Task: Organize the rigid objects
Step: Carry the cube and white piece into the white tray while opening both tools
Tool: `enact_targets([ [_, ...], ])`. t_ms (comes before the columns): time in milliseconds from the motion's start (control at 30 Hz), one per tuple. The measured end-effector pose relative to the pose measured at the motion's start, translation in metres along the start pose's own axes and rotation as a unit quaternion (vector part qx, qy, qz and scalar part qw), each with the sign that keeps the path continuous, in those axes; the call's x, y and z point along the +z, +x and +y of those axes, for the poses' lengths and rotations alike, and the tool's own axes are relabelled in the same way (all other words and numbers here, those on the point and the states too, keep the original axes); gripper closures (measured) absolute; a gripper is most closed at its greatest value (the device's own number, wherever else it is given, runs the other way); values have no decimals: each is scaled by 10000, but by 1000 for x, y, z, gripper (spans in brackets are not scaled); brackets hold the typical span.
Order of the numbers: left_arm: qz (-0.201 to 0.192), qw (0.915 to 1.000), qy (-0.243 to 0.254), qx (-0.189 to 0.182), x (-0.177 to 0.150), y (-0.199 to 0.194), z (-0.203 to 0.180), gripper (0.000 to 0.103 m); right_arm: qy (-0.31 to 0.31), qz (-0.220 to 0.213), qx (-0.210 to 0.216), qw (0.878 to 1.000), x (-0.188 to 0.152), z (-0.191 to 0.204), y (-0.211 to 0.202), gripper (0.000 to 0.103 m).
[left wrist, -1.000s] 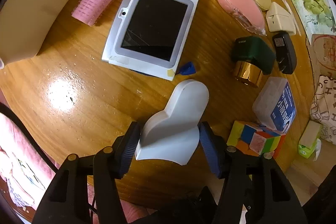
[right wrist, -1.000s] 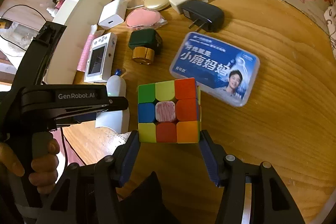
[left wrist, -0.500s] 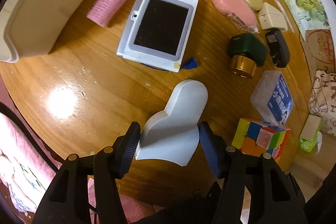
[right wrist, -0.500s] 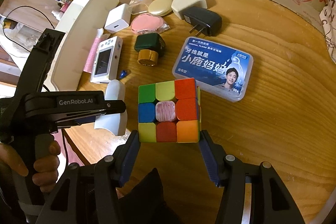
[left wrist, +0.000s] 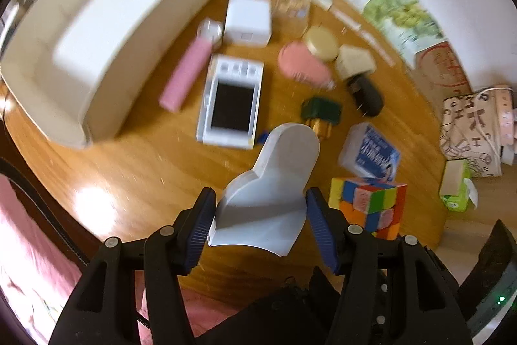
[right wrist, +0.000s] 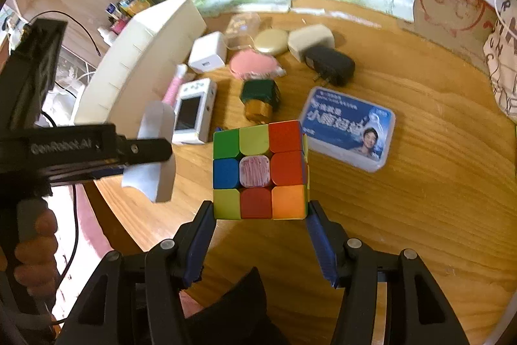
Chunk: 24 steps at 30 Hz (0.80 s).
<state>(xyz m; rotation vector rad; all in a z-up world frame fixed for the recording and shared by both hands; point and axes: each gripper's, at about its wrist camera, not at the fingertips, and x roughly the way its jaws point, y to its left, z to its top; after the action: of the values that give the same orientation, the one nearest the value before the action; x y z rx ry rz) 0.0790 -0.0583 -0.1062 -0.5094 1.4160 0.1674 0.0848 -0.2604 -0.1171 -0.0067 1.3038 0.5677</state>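
Observation:
My left gripper is shut on a white bottle-shaped plastic piece and holds it above the wooden table. My right gripper is shut on a colourful puzzle cube, also held above the table. The cube shows in the left wrist view to the right of the white piece. The left gripper and its white piece show at the left of the right wrist view. A long cream organizer tray stands at the table's far left.
On the table lie a white handheld game device, pink hair roller, white charger cube, pink pouch, gold compact, green and gold bottle, black adapter and blue-labelled floss box.
Both grippers have risen and pulled back from the table with their objects held. The organizer tray and far wall have come into the left view.

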Motion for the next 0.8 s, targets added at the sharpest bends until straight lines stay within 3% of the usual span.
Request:
enact_targets([
  [167, -616, 9971, 415, -162, 15, -26, 0, 42, 34, -461, 75, 9989, 3, 19, -10, 45],
  [467, -1606, 9791, 1075, -632, 50, -67, 24, 42, 143, -1425, 226, 9894, 18, 73, -24, 45],
  [800, -2505, 9563, 1379, -613, 78, -103, 101, 42, 122, -2288, 457, 9723, 38, 143, -17, 45],
])
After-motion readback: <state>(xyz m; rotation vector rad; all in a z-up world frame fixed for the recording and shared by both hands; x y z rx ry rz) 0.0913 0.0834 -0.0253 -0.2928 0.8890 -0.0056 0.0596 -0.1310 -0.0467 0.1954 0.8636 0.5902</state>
